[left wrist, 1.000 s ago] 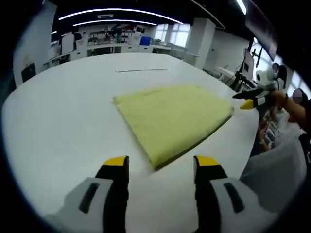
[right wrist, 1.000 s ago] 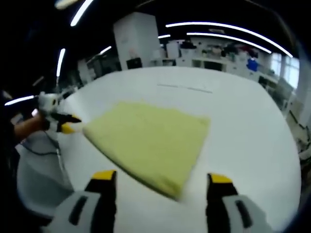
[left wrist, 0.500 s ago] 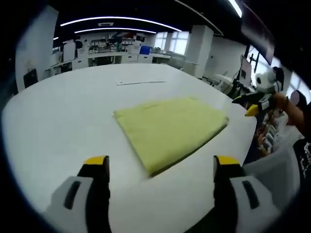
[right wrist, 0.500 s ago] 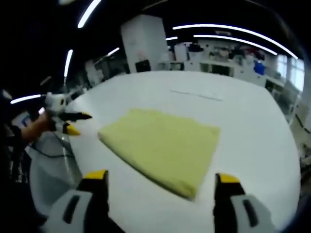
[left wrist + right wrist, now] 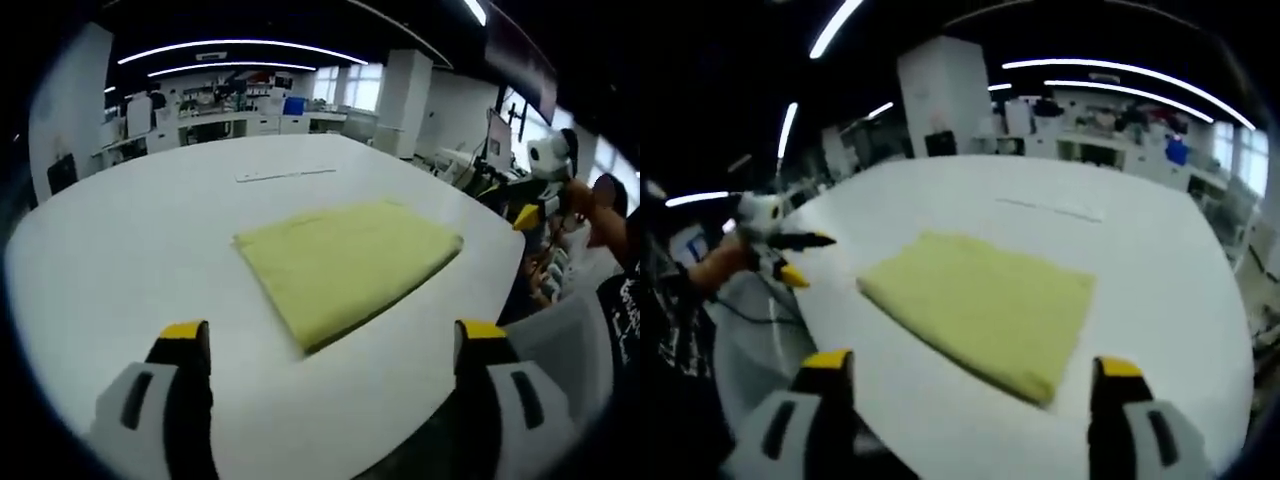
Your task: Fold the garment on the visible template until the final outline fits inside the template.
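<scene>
The garment [image 5: 345, 262], pale yellow and folded into a flat, thick four-sided pad, lies mid-frame on the white table [image 5: 130, 250]. In the left gripper view it sits above and between the left gripper [image 5: 334, 345], jaws spread wide, holding nothing; its long axis runs lower left to upper right. The right gripper [image 5: 970, 372] is likewise released, with the garment [image 5: 985, 305] above it.

Grey jaws with yellow tips on left gripper [image 5: 335, 340] and right gripper [image 5: 975, 368]; black slots, dark inner faces, possibly rubber.
</scene>
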`<state>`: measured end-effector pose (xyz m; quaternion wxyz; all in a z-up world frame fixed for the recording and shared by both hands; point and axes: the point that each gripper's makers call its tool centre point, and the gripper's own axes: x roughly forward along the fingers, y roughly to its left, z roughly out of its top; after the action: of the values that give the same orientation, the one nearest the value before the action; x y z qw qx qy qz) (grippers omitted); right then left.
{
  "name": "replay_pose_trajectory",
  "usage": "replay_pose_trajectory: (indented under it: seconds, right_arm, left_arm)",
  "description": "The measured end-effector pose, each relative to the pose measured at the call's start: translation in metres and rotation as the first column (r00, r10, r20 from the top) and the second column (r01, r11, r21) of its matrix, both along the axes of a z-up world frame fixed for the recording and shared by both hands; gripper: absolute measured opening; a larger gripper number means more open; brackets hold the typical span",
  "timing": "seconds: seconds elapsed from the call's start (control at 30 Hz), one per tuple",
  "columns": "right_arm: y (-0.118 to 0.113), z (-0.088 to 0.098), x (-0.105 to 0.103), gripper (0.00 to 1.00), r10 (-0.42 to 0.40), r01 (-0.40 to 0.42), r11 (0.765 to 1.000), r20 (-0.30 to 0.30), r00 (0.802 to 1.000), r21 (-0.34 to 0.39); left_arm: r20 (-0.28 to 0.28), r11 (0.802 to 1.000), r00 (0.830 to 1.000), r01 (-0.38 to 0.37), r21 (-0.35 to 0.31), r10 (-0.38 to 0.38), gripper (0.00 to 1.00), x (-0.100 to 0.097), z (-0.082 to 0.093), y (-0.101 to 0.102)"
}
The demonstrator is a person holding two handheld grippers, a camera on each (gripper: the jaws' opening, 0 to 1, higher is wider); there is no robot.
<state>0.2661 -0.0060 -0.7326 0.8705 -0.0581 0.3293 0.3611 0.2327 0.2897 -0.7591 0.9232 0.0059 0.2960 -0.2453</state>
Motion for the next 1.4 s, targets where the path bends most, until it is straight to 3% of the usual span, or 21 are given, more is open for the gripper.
replay_pose_trajectory:
  seconds: [0.47,0.63,1.4]
  right_arm:
    - [-0.01,-0.006,-0.011,0.99,-0.011,0.012,0.999,0.018,1.0,-0.033]
    - [-0.017,-0.005,-0.012,0.98,-0.031,0.032,0.999,0.021,0.999,-0.039]
    - [-0.022,-0.003,-0.015,0.96,-0.077,0.077,0.997,0.023,0.997,-0.023]
  left_arm:
    - [-0.001,1.0,1.0,-0.025,-0.006,0.025,0.99,-0.013,0.006,0.007]
    - [0.004,0.998,0.998,-0.054,-0.043,0.055,0.98,-0.014,0.009,0.006]
    - [-0.012,0.998,0.999,-0.049,-0.05,0.049,0.95,-0.02,0.007,0.003]
